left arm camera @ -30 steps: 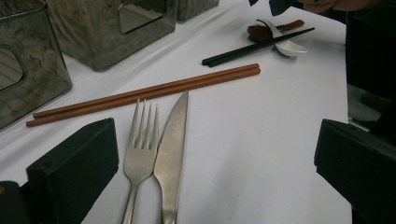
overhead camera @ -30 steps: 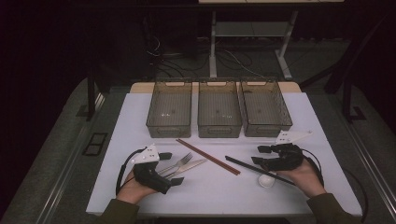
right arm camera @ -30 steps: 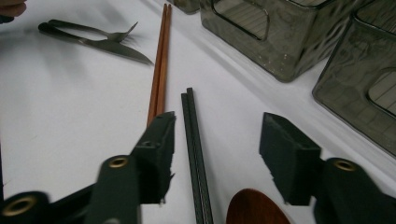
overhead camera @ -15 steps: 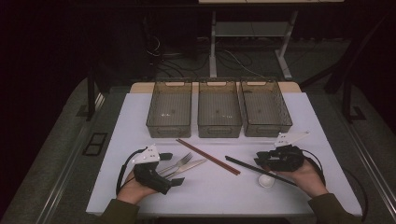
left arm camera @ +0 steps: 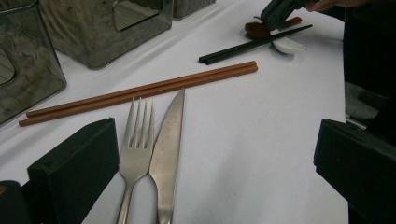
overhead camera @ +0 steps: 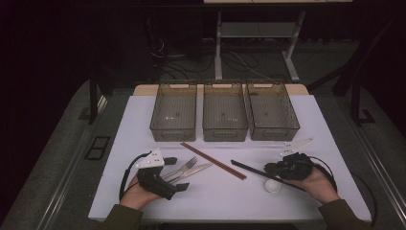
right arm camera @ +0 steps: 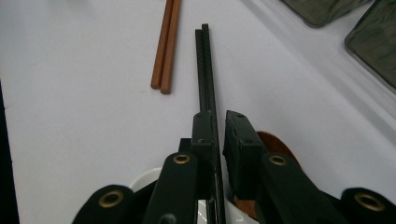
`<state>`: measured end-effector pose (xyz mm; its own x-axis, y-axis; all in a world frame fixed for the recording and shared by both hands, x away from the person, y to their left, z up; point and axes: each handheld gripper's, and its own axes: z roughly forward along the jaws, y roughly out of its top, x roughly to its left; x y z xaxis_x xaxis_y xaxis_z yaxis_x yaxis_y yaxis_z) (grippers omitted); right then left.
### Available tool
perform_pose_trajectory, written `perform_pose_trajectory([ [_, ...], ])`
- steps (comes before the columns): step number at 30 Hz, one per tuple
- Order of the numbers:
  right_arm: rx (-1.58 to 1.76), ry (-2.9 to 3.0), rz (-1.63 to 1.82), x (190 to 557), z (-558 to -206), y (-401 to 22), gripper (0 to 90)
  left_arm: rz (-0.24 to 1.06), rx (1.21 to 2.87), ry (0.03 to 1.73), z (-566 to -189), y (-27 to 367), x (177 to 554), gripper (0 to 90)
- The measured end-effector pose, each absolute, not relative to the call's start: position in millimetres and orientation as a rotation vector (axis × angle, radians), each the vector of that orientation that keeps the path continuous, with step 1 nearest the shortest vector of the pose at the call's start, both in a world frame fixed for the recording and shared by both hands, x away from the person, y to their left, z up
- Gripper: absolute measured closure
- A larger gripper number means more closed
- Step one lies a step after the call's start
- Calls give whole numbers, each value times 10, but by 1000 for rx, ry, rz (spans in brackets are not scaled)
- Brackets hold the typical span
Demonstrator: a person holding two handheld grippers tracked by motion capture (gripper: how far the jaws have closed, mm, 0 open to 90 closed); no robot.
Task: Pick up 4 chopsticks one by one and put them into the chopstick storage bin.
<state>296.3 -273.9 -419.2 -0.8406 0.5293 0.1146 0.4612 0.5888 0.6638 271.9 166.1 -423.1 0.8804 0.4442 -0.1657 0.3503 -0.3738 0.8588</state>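
White and lit against a dark room, the surface (overhead camera: 220,191) is carrying three smoky translucent bins (overhead camera: 224,111) lined up side by side along its far edge. Lying just near of the bins, a pair of reddish-brown chopsticks (overhead camera: 213,160) is running diagonally from far left to near right, and a pair of black chopsticks (overhead camera: 253,169) is lying to its right, slanting the same way. At near left, a person's left hand is resting the left gripper (overhead camera: 168,175) on the surface with its jaws standing wide apart; a silver fork (left arm camera: 136,149) and a silver knife (left arm camera: 167,144) are lying side by side between those jaws, their tips pointing toward the reddish-brown chopsticks. At near right, the right hand is holding the right gripper (overhead camera: 274,168) low over the black chopsticks (right arm camera: 205,74), its jaws sitting narrowly parted on either side of them, one jaw against the sticks and a slim gap showing beside the other. A small white spoon (overhead camera: 273,186) is lying just under and near of this gripper, and a brown rounded piece (right arm camera: 275,142) is peeking out beside the right jaw.
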Motion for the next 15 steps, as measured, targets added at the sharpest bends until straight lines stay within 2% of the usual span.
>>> perform_pose_trajectory([
  [15,836,2748,1020,2923,-4238,-2806,852,116,2006,583,-4233,1662,2719,0],
])
